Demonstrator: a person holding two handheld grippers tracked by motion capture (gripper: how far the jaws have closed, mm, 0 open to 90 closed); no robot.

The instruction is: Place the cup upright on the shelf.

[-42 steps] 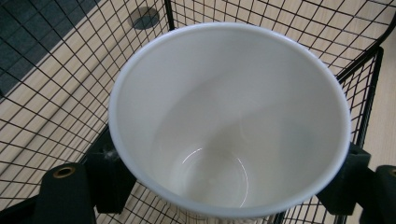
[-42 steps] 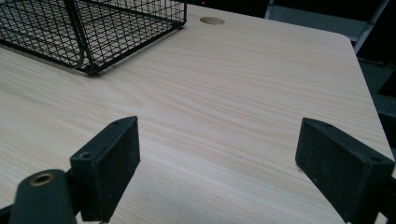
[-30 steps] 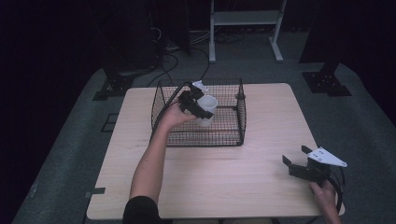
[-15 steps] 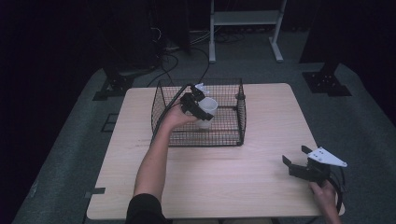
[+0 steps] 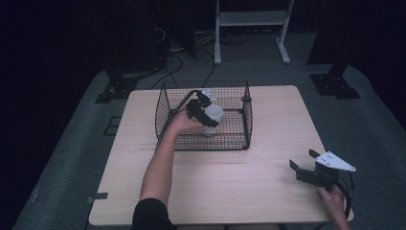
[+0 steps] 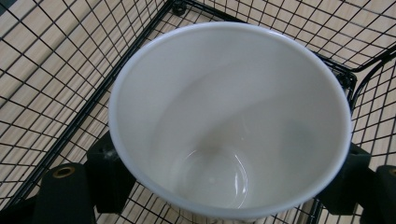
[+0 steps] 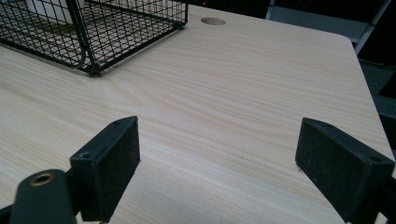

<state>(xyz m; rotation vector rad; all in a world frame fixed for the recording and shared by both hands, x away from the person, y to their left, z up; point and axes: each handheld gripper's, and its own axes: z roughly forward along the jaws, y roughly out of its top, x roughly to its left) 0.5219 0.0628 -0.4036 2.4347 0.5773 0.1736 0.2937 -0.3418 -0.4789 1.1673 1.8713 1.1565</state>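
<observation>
The left claw [image 5: 205, 115] is clamped on a white cup [image 5: 212, 118], its pads pressing the cup's outer wall from both sides, and it holds the cup inside the wire basket [image 5: 244, 128] at the far middle of the surface [image 5: 239, 177]. The step in hand looks like setting the cup down on the basket floor. To do it well, keep the cup upright and lower it straight until its base meets the mesh, well clear of the basket walls, then let go. The left forearm reaches over the near-left rim, wrist bent down into the basket. The right claw [image 5: 306, 168] rests spread and empty at the near right corner.
</observation>
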